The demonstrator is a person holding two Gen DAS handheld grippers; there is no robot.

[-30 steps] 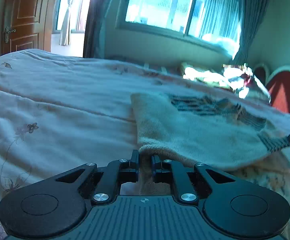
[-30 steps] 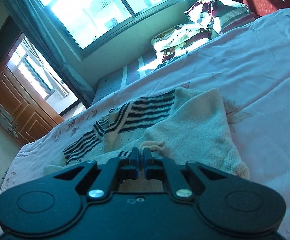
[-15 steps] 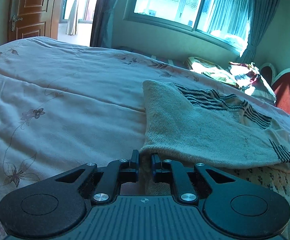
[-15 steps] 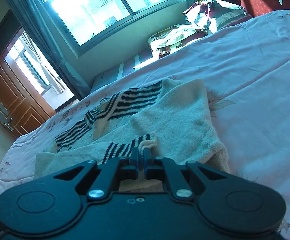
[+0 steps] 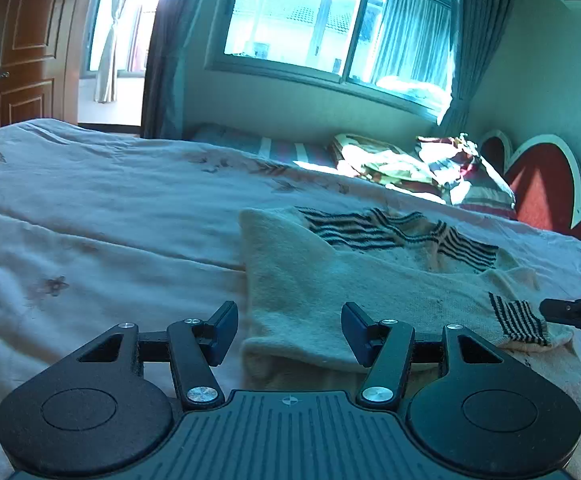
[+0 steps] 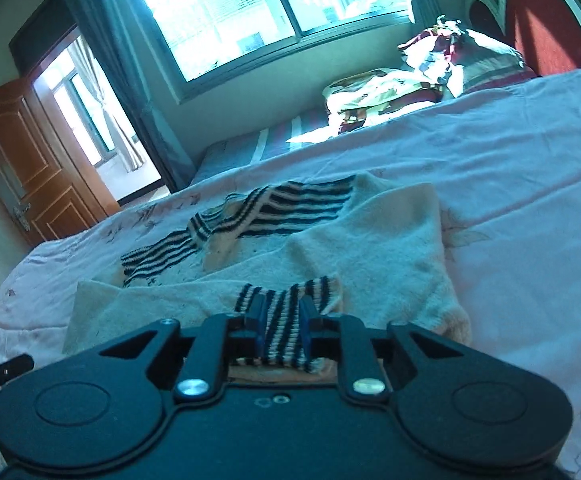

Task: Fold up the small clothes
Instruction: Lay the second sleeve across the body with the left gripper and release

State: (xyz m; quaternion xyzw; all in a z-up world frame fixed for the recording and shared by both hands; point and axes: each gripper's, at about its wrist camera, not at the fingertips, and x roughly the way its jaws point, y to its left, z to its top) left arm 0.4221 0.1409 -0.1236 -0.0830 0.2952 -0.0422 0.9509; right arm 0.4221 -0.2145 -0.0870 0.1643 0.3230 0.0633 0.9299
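On bed [image 5: 110, 208], jaws now opening, sweater [image 5: 330, 288] released

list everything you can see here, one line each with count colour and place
sweater: 1, cream with black stripes, folded on the bed
striped cuff: 1, black and cream, between the right fingers
bed cover: 1, pale pink floral, over the bed
pillows and bedding pile: several, mixed colours, by the headboard
headboard: 1, red with white edge, right
window: 1, far wall
curtains: teal, at the window
door: 1, brown, left
left gripper: black, opening, nothing pinched
right gripper: black, opening around the cuff
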